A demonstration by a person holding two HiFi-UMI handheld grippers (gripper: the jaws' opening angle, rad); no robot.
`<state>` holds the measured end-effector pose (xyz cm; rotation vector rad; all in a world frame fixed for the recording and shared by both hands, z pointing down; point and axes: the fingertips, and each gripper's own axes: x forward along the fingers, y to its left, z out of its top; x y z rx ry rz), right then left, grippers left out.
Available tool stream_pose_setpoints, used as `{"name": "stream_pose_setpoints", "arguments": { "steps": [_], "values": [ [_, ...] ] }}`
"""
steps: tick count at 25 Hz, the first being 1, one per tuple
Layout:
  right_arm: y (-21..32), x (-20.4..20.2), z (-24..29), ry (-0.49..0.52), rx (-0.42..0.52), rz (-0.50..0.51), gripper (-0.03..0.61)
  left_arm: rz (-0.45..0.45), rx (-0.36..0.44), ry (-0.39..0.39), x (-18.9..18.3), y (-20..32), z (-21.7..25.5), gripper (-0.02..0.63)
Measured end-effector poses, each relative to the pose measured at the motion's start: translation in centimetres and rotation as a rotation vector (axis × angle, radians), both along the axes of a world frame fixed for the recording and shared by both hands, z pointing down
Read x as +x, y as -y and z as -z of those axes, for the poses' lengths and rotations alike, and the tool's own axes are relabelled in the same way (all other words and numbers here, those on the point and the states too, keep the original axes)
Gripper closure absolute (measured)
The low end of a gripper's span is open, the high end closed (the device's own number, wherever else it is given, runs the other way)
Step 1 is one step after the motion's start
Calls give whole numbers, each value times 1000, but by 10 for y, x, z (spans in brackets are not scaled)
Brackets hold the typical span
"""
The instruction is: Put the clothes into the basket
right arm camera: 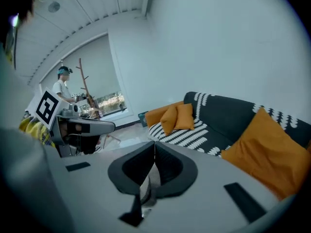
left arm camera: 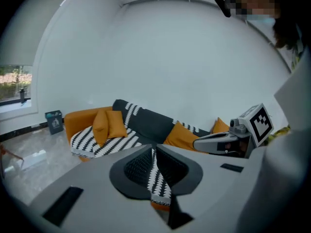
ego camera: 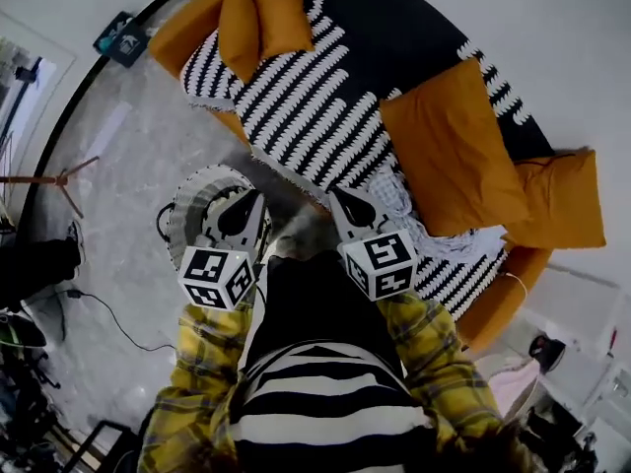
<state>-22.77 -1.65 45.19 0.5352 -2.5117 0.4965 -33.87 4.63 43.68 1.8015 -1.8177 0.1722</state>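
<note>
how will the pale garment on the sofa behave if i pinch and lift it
Probably floppy: the pale garment lies crumpled in folds on the sofa, so it should sag and trail from a pinch. Likely light, since it looks thin. Loose ends may drag against the orange cushion beside it.

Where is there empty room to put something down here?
The striped blanket is bare between the two small orange cushions and the big orange cushion. The grey floor is open between the basket and the small blue bin. The right end of the sofa is crowded: white clothes beside cushions.
</note>
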Motion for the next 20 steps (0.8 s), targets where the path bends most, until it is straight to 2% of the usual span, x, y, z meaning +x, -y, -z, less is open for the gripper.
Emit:
{"name": "stream_pose_setpoints", "arguments": {
  "steps": [4, 8, 16, 20],
  "values": [
    [25, 60, 5, 32, -4, -158, 551, -143, 6, 5, 50, 38, 6, 574],
    [35, 127, 0, 18, -19, -314, 551, -296, -7, -3, 109, 64, 3, 574],
    [54, 277, -14, -10, -36, -561, 551, -522, -53, -17, 237, 102, -16, 574],
    [58, 349, -22, -24, -44, -651, 551, -594, -67, -25, 296, 116, -26, 574]
  ]
}}
